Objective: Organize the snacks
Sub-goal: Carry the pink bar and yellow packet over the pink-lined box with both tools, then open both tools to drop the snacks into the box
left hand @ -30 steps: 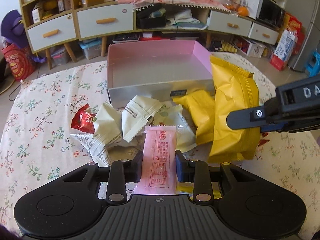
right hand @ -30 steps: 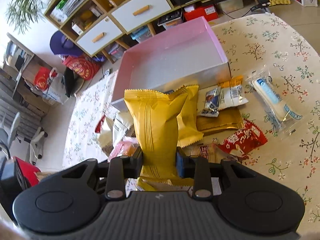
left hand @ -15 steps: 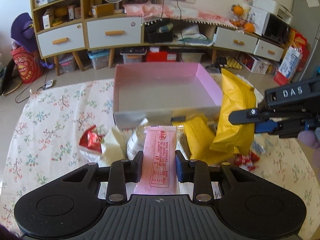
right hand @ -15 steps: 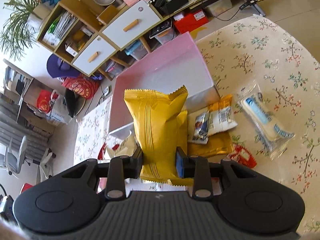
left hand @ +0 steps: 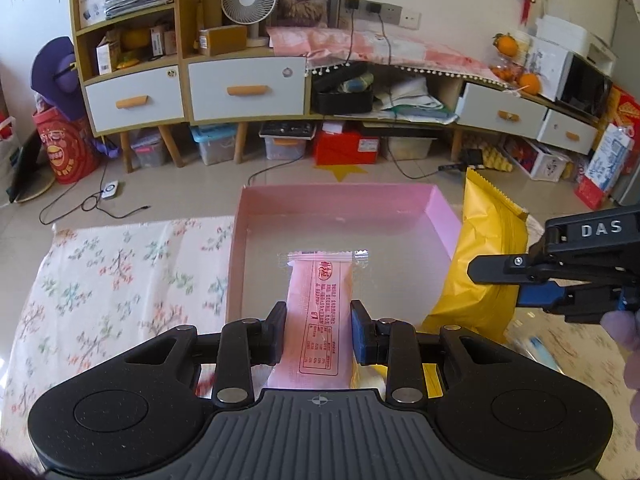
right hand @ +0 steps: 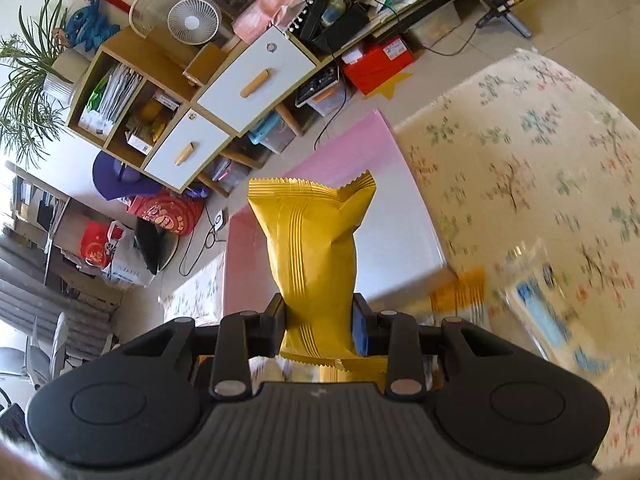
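Now each claw grips one packet above one pink box [left hand: 442, 210]: left [left hand: 319, 322] pink [left hand: 320, 300], right [right hand: 319, 320] yellow [right hand: 314, 248].

You get bright daylight and strong fisheye bending at the edges — the floral tablecloth [right hand: 560, 184] smears with motion blur on the right.

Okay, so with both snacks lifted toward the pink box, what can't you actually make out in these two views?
- Left wrist view: the pink wrapper's small red print is too small to read; its lower end is hidden behind the left tool.
- Same view: the yellow packet is partly covered by the right tool.
- Right wrist view: the snacks on the tablecloth, such as the clear blue-printed packet, are motion-blurred.
- Right wrist view: much of the pink box's floor is blocked by the yellow packet.
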`<state>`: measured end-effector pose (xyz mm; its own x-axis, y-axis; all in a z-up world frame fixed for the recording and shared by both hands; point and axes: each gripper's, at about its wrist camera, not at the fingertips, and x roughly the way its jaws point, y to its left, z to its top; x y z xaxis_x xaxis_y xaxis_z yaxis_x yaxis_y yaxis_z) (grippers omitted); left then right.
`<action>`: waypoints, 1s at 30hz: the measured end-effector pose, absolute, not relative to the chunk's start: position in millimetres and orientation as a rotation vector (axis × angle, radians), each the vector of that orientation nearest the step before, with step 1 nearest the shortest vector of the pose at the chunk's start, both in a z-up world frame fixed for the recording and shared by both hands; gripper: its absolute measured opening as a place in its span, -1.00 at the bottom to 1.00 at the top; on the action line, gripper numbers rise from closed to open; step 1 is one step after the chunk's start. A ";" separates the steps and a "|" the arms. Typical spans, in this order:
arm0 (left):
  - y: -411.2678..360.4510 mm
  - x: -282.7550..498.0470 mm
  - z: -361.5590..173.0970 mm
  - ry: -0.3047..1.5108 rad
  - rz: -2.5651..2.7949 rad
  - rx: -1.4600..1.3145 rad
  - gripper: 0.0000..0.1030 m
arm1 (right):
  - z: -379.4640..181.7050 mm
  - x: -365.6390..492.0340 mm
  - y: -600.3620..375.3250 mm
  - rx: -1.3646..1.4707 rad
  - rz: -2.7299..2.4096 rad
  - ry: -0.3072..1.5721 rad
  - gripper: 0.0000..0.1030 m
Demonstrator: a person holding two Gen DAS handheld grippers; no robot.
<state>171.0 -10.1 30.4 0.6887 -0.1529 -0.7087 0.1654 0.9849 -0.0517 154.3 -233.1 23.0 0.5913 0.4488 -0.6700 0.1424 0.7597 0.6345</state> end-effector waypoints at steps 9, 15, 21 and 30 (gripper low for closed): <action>-21.4 217.6 0.7 0.784 -0.118 0.067 -0.43 | 5.8 184.5 -230.9 0.703 0.216 0.916 -0.41; -22.3 240.2 -15.4 0.811 -0.095 0.088 -0.43 | -6.0 196.8 -232.0 0.704 0.198 0.931 -0.41; -17.9 250.4 -24.7 0.822 -0.075 0.077 -0.43 | -12.8 200.1 -230.4 0.692 0.198 0.952 -0.41; -17.6 244.0 -20.3 0.809 -0.099 0.082 -0.05 | -10.4 195.9 -234.6 0.722 0.187 0.933 0.08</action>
